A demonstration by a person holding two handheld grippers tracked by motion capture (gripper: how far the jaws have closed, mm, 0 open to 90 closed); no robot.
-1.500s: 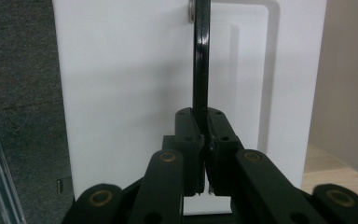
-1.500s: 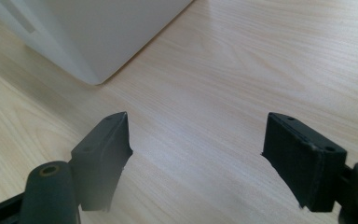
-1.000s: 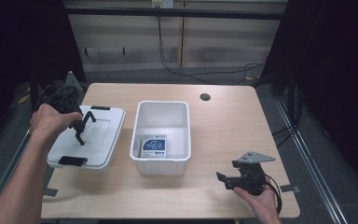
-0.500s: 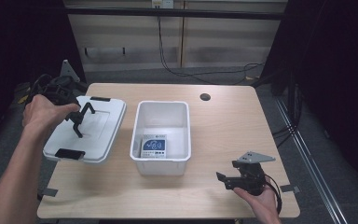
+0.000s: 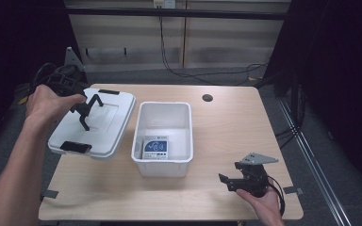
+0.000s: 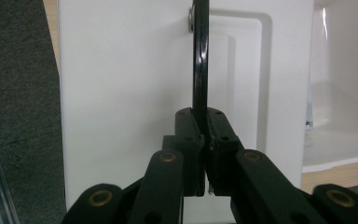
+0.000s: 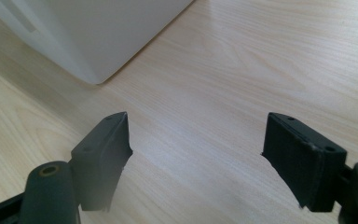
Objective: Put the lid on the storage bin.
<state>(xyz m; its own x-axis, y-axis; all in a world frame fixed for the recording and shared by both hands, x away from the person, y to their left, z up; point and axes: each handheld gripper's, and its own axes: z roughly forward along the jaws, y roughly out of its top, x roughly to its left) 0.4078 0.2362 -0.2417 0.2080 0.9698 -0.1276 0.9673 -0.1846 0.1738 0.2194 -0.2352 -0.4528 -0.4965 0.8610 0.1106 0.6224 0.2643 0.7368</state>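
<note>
At the left of the high view, the left tongs (image 5: 86,112) are clamped on the thin black handle (image 6: 200,60) of a white rectangular plastic lid (image 5: 94,125), which is tilted and overhangs the left edge of the pale wooden worktop (image 5: 226,122). A white open plastic bin (image 5: 164,136) sits at centre. Lower right, the right tongs (image 7: 196,158) are spread wide over bare wood.

White lid (image 5: 99,123) tilted, lifted left of open white bin (image 5: 163,136).
</note>
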